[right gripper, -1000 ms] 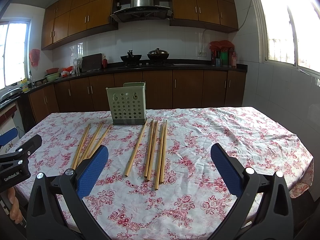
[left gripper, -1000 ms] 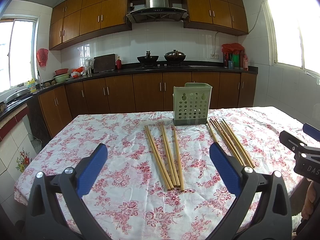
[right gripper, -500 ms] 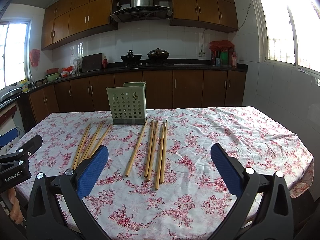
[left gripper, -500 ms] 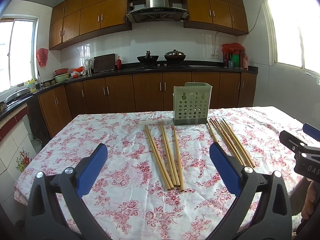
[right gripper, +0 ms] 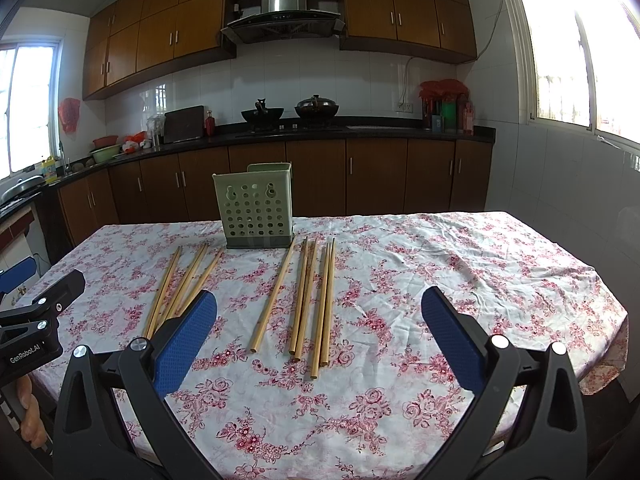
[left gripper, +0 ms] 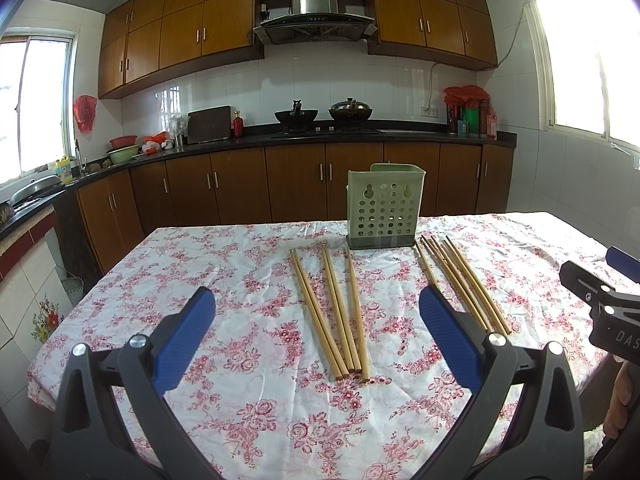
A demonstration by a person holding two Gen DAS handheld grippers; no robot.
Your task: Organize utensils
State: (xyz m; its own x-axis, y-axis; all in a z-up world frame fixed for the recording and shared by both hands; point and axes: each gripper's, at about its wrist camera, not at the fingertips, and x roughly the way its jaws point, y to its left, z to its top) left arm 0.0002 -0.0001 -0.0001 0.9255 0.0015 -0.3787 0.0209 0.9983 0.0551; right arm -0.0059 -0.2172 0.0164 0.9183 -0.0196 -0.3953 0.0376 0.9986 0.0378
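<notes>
On the table [left gripper: 200, 264], two chopstick bundles [left gripper: 334, 312] [left gripper: 460, 284] lie before the holder [left gripper: 384, 208], one on each side.

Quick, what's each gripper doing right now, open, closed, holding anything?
Left gripper: open, jaws wide apart, holding nothing, above the floral tablecloth.
Right gripper: open, jaws wide apart, holding nothing; chopsticks lie untouched on the table.

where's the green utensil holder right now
The green utensil holder stands upright at the table's far edge, between the two chopstick groups lying in front of it.
</notes>
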